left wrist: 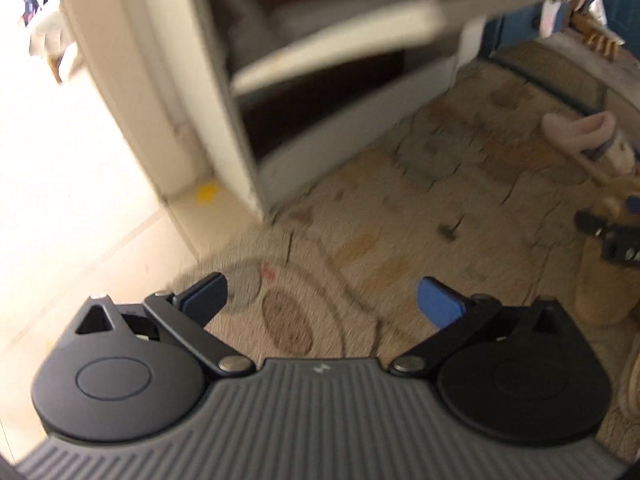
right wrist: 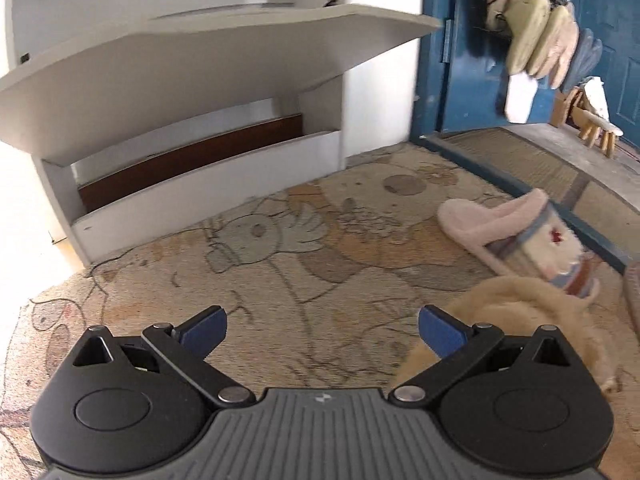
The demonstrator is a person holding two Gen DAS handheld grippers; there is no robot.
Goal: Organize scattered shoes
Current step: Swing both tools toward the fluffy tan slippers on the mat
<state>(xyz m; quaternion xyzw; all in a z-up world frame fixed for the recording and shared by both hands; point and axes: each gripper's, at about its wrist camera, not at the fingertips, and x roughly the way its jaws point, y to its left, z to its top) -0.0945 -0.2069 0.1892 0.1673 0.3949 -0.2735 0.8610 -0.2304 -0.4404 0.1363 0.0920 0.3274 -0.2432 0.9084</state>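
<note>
A pink fluffy slipper (right wrist: 516,236) lies on the patterned rug at the right; it also shows in the left wrist view (left wrist: 588,140). A tan fuzzy slipper (right wrist: 520,320) lies just in front of it, beside my right gripper's right finger; in the left wrist view it (left wrist: 600,280) sits at the right edge. My right gripper (right wrist: 322,330) is open and empty above the rug. My left gripper (left wrist: 322,300) is open and empty above the rug, left of the shoes. The right gripper's tip (left wrist: 612,236) shows at the left view's right edge.
A white open shoe cabinet (right wrist: 208,184) with a tilted flap (right wrist: 200,52) stands at the back left. A blue door (right wrist: 472,60) with hanging slippers (right wrist: 536,36) is at the right. A doormat (right wrist: 540,168) and a small wooden stool (right wrist: 600,128) lie beyond.
</note>
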